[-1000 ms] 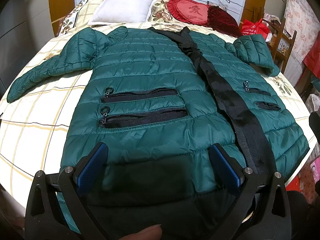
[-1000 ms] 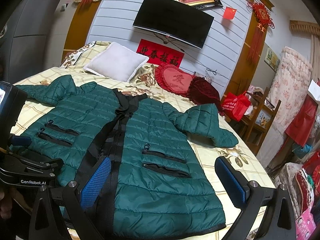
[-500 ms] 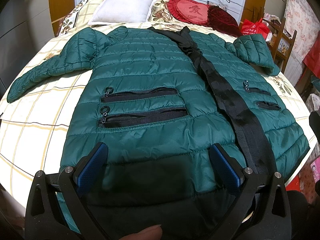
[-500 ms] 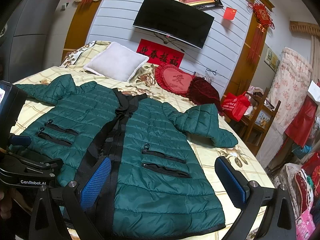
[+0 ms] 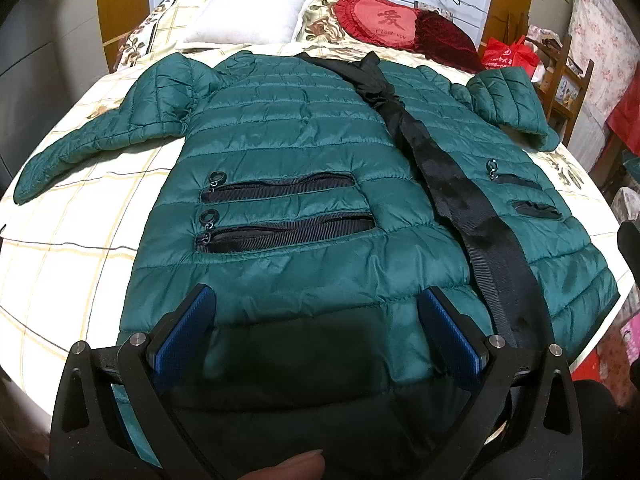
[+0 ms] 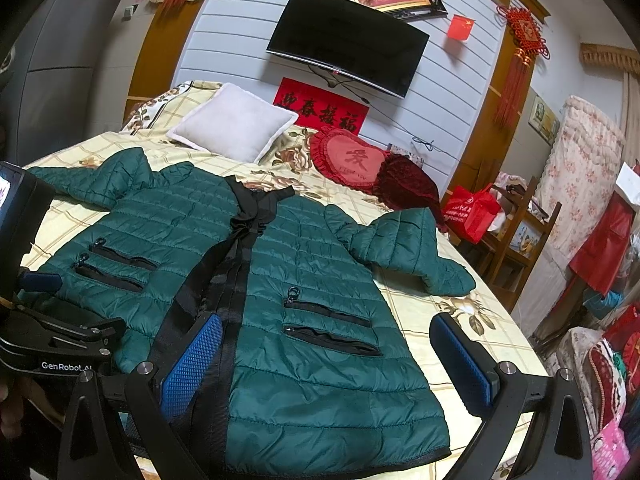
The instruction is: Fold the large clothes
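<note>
Green quilted coat (image 5: 288, 152): lies flat and face up on the bed (image 5: 72, 240), collar toward the far pillows, hem at the near edge.
Black front strip (image 5: 448, 184): runs from the collar down to the hem, marking the closed front.
Left sleeve (image 5: 100, 136): stretched out to the left across the bedcover.
Right sleeve (image 6: 408, 248): bent and bunched at the far right, not laid across the body.
Left claw (image 5: 316, 344): open, fingers spread wide over the near hem, gripping nothing.
Right claw (image 6: 328, 360): open, hovering above the near right part of the hem, gripping nothing.
Progress: judged at the very start; the coat is spread out, no fold shows.
Left to do: sleeves in, sides over, then hem up toward the collar.
White pillow (image 6: 232, 128): at the far end of the bed, apart from the coat.
</note>
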The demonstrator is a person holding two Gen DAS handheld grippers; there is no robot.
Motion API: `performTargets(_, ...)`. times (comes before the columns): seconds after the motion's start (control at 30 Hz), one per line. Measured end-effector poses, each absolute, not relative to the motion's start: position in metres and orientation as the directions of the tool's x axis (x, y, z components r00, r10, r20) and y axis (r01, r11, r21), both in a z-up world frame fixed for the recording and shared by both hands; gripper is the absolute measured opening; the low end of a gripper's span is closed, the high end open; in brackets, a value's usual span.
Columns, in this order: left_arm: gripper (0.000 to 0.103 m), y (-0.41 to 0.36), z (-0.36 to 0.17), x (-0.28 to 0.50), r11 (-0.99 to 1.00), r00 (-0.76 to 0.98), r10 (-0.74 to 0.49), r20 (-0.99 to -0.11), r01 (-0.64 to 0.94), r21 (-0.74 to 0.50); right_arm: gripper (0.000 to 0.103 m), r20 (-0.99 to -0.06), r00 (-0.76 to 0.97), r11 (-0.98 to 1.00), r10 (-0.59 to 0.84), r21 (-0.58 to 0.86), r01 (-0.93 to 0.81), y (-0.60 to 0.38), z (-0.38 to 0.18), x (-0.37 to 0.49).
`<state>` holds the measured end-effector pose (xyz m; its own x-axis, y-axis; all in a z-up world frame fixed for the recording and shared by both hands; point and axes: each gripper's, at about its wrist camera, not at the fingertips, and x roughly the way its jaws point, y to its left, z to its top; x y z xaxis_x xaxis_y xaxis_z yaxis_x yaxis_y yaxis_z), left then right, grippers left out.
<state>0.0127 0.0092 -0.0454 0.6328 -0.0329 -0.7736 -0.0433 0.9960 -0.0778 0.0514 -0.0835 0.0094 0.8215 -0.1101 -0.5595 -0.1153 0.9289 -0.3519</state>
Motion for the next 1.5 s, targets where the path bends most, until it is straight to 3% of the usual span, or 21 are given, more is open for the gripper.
performTargets(0.93, 0.103, 0.010, -0.034, 0.005, 0.991, 0.673, -0.087, -0.734, -0.015, -0.131, 0.103, -0.579, 0.809, 0.934, -0.098, -0.334, -0.126, -0.095, 0.014, 0.054)
performTargets(1.23, 0.103, 0.020, -0.026, 0.001, 0.989, 0.700, -0.086, -0.709, -0.028, -0.147, 0.103, -0.558, 0.828, 0.923, -0.052, -0.344, -0.174, -0.086, 0.093, 0.050)
performTargets(1.37, 0.103, 0.032, -0.022, -0.001, 0.985, 0.717, -0.074, -0.694, -0.058, -0.165, 0.103, -0.623, 0.782, 0.942, 0.013, -0.255, -0.219, -0.082, 0.131, 0.061)
performTargets(1.5, 0.103, 0.042, -0.021, -0.002, 0.977, 0.726, -0.074, -0.683, -0.086, -0.197, 0.103, -0.665, 0.747, 0.957, 0.012, -0.209, -0.201, -0.091, 0.132, 0.086)
